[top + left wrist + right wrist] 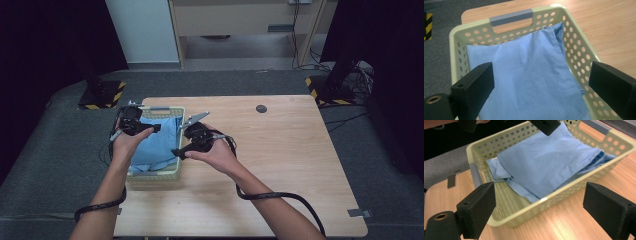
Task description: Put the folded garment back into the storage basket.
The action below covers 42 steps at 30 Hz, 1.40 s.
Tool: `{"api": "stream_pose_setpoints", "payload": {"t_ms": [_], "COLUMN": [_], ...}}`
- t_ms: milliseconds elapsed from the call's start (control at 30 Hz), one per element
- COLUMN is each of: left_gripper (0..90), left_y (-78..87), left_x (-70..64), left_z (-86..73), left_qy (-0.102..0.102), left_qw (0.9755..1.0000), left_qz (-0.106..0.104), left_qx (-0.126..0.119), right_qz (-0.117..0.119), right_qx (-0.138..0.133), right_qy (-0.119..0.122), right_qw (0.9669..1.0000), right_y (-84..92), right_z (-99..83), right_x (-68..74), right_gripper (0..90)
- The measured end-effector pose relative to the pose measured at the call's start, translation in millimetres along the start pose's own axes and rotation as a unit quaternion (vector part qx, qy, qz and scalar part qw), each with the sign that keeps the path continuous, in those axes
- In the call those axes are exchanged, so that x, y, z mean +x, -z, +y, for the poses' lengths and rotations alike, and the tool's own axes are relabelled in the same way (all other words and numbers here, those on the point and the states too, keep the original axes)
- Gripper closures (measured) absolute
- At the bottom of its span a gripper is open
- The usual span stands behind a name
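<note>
One perforated basket (150, 174), one folded blue cloth (156, 142), two grippers, one wooden table (280, 150)

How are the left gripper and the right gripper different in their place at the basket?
The left gripper hangs over the blue cloth inside the basket; the right gripper is beside the basket's rim, above the table. The left sits farther from the person, the right nearer. Both are open and hold nothing.
</note>
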<state>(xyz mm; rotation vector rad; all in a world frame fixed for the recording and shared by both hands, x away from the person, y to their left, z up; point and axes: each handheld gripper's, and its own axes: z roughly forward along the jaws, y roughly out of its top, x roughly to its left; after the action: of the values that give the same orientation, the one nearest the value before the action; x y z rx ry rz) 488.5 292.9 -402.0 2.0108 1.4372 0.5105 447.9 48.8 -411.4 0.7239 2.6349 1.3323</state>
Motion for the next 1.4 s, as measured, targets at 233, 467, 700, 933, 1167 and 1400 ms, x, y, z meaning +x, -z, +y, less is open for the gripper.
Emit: {"api": "stream_pose_setpoints", "payload": {"t_ms": [233, 467, 700, 933, 1167, 1400], "left_gripper": [5.7, 5.9, 6.2, 6.2, 6.4, 6.4], "left_y": [2.4, 3.2, 9.8, 13.5, 10.6, 4.4], "left_x": [-13.0, -29.6, -47.3, -65.7, -99.3, -140.9], "left_z": [0.9, -1.1, -4.2, -7.7, -15.0, -24.6], "left_qy": [-0.005, -0.011, -0.024, -0.037, -0.059, -0.091], "left_qw": [1.0000, 0.9997, 0.9993, 0.9985, 0.9962, 0.9921], "left_qz": [-0.005, -0.017, -0.024, -0.033, -0.052, -0.076], "left_qx": [-0.005, -0.011, -0.017, -0.023, -0.038, -0.040], "right_qz": [-0.001, -0.002, -0.007, -0.010, -0.016, -0.035], "right_qx": [0.002, 0.005, 0.009, 0.009, 0.021, 0.030], "right_qy": [-0.001, -0.003, 0.001, -0.006, -0.014, -0.033], "right_qw": [1.0000, 1.0000, 0.9999, 0.9999, 0.9996, 0.9984], "right_y": [12.5, 28.4, 53.0, 70.3, 86.2, 101.2], "right_z": [-6.5, -14.8, -28.2, -42.6, -73.4, -106.3], "right_x": [-2.9, -6.7, -5.0, -7.2, -17.5, -31.2], "right_gripper": [8.2, 6.1, 5.3, 5.2, 5.3, 6.1]}}
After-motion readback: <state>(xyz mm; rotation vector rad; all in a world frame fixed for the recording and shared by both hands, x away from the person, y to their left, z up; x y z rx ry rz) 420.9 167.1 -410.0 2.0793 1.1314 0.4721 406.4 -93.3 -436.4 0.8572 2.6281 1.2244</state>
